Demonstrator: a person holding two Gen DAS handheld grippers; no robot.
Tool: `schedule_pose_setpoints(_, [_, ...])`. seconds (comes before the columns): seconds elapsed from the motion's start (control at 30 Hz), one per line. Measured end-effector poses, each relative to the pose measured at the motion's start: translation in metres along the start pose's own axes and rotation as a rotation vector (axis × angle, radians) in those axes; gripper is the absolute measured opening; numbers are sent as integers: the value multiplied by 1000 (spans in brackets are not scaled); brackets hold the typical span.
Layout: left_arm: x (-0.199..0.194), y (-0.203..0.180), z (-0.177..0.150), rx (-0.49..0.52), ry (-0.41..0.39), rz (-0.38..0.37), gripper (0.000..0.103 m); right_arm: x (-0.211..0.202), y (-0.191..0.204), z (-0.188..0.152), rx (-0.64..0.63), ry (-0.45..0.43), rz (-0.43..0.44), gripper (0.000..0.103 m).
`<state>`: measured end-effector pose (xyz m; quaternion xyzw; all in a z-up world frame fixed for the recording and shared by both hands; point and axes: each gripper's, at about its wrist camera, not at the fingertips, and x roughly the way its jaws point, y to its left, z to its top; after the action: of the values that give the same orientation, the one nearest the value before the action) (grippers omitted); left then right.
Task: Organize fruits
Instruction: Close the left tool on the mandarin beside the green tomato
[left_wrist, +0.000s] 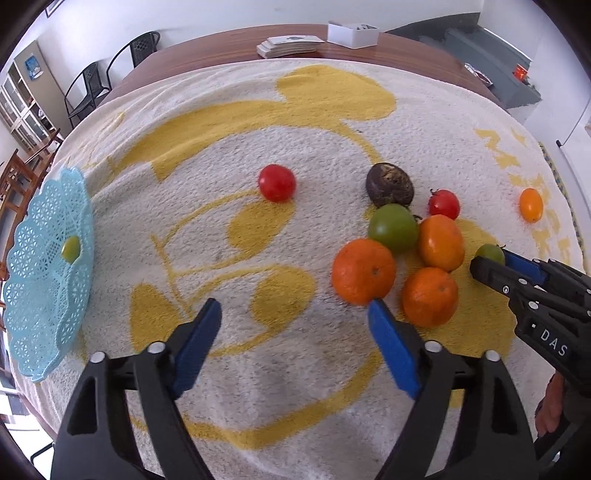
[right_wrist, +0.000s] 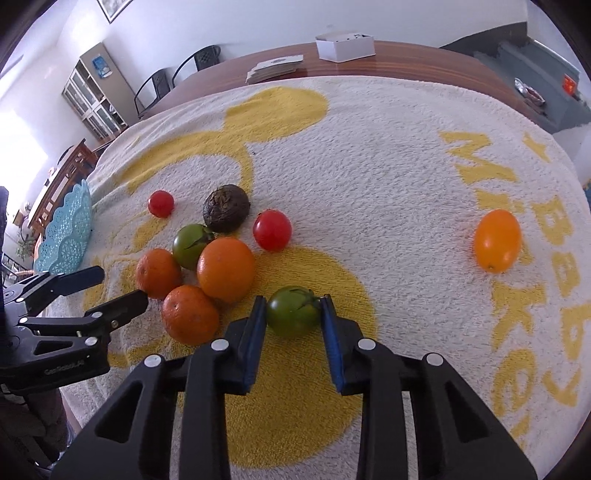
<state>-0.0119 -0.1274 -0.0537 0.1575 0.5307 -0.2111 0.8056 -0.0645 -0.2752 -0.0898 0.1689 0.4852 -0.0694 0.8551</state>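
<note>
A small green tomato (right_wrist: 293, 312) rests on the towel, and my right gripper (right_wrist: 293, 302) is shut on it, blue pads (right_wrist: 255, 332) touching both sides. From the left wrist view that right gripper (left_wrist: 493, 260) reaches in from the right around the same green tomato (left_wrist: 489, 253). My left gripper (left_wrist: 295, 308) hangs open above the towel with nothing in it, its right fingertip just in front of an orange (left_wrist: 364, 271). A blue lace basket (left_wrist: 44, 302) at the far left holds one small yellow-green fruit (left_wrist: 71, 248).
On the cream and yellow towel (left_wrist: 258, 369) lie two more oranges (left_wrist: 430, 297) (left_wrist: 441, 242), a larger green tomato (left_wrist: 393, 227), a dark round fruit (left_wrist: 389, 184), two red tomatoes (left_wrist: 277, 182) (left_wrist: 443, 204) and an orange-yellow tomato (right_wrist: 497, 240). A white box (left_wrist: 352, 33) and a stack of papers (left_wrist: 288, 46) sit on the far table.
</note>
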Motion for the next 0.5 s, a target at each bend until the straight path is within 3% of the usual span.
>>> schedule_pose_setpoints(0.2, [-2,-14,10,29,-22,-35,74,-6,-7,-1,12,-5,-9,30])
schedule_pose_setpoints(0.3, [3,-20,15,43,-18,-46,63,-7,-9,-2,16,-5,-10,30])
schedule_pose_setpoints(0.43, [7,-24,20,31,-14,-115,42,-9,-10,-4,17,-5,-10,30])
schedule_pose_setpoints(0.5, [6,-25,19,24,-12,-133,38,-11,-11,-5,20,-7,-6,30])
